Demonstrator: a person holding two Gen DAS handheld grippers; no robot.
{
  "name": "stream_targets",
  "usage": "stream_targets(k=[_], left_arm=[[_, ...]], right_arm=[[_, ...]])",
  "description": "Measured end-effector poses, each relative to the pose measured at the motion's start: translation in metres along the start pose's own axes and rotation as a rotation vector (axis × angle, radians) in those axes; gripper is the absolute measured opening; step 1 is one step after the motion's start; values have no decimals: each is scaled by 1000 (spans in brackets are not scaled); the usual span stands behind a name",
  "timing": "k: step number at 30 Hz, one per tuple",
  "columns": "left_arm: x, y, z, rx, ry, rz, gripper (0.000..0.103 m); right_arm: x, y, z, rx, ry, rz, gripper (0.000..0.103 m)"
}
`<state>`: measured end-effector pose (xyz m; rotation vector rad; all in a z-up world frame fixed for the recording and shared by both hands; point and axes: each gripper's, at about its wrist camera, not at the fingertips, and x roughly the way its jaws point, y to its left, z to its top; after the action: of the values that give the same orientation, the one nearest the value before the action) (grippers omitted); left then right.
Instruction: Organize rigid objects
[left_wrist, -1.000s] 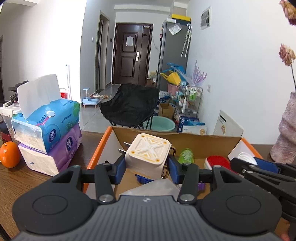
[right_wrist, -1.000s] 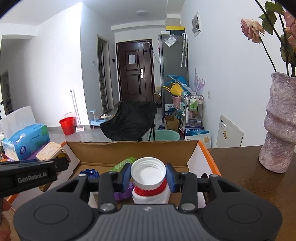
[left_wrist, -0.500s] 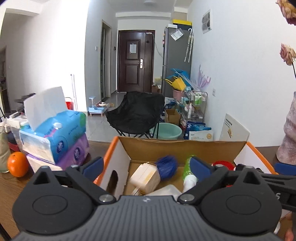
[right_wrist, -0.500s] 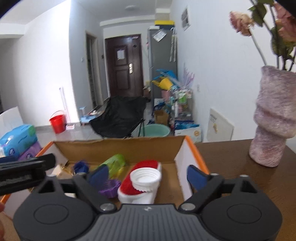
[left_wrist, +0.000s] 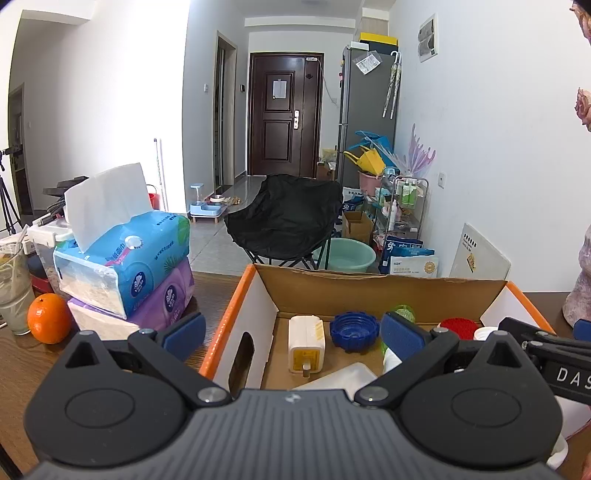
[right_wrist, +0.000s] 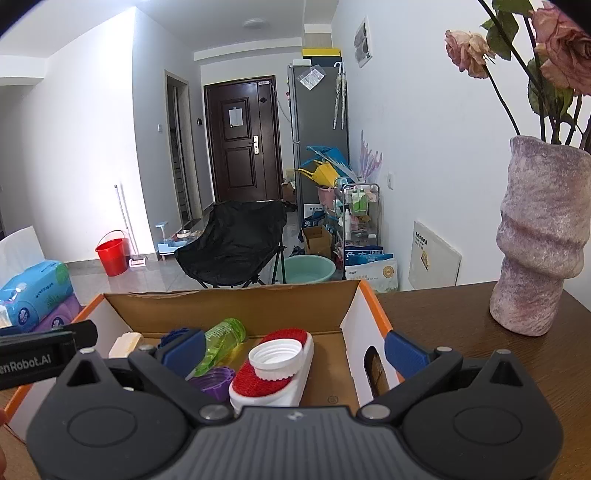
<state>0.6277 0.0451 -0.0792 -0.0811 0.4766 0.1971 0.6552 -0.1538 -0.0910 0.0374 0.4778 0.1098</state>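
An open cardboard box (left_wrist: 369, 286) with orange edges sits on the wooden table; it also shows in the right wrist view (right_wrist: 236, 308). Inside lie a cream charger block (left_wrist: 306, 343), a blue cap (left_wrist: 354, 329), a green bottle (right_wrist: 221, 343), a purple cup (right_wrist: 216, 382), a red-and-white brush (right_wrist: 280, 365) and a white cap (right_wrist: 275, 358) resting on it. My left gripper (left_wrist: 293, 332) is open and empty over the box's left wall. My right gripper (right_wrist: 295, 349) is open and empty over the box's right side.
Stacked tissue packs (left_wrist: 125, 266) and an orange (left_wrist: 48, 323) stand left of the box, with a glass (left_wrist: 13, 288) at the far left. A pink vase (right_wrist: 539, 251) with flowers stands on the table at the right.
Both grippers opened. The left let the cream block drop into the box; the right let the white cap go onto the brush. Both have drawn back slightly.
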Motion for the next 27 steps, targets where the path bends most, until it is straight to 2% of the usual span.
stream_targets(k=[11,27], left_arm=[[-26,4,5,9,9,-4,103],[-109,18,-3,21,-7,-31,103]], right_arm=[[-30,-5,4,-6,-32,6,103],[-123,-8,-1,-34,-91,29,103]])
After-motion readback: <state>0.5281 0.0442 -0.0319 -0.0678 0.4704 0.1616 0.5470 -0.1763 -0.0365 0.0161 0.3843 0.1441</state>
